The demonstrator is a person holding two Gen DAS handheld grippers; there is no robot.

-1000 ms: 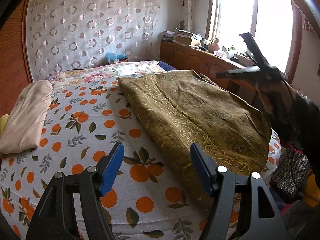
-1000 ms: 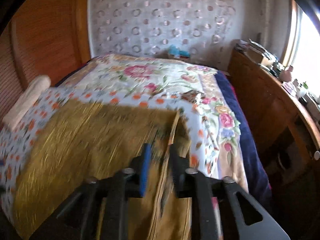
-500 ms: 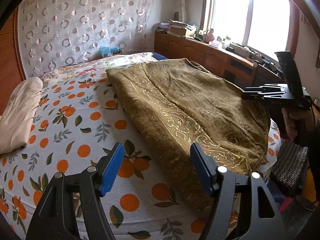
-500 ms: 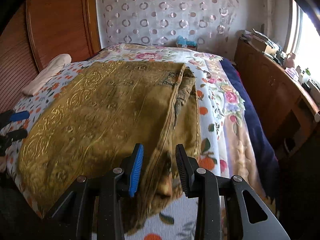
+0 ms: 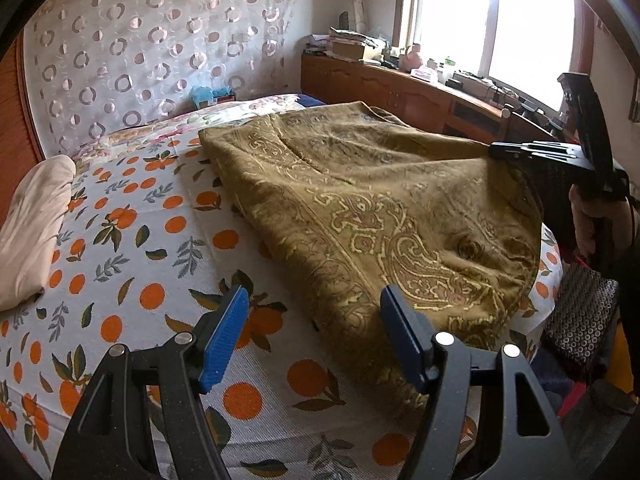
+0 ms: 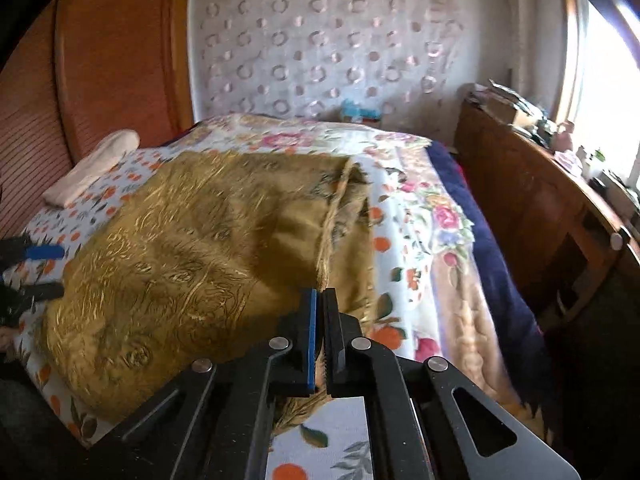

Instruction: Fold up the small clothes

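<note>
An olive-gold patterned cloth (image 5: 372, 200) lies folded over on the bed, also in the right wrist view (image 6: 192, 248). My left gripper (image 5: 314, 340) is open and empty, hovering above the orange-print sheet (image 5: 132, 240) just left of the cloth's near edge. My right gripper (image 6: 320, 336) is shut on the cloth's right edge near the bed's foot; it shows in the left wrist view (image 5: 532, 152) at the cloth's right side, lifting that edge a little.
A folded beige garment (image 5: 32, 228) lies at the bed's left side. A wooden cabinet (image 6: 540, 208) with clutter runs along the right wall under the window. A blue blanket (image 6: 476, 216) edges the bed. A dark patterned bag (image 5: 580, 320) sits beside the bed's corner.
My right gripper had opened at the cloth's edge half a second ago and has now shut on it. My left gripper stays open and has drifted slightly closer to the cloth.
</note>
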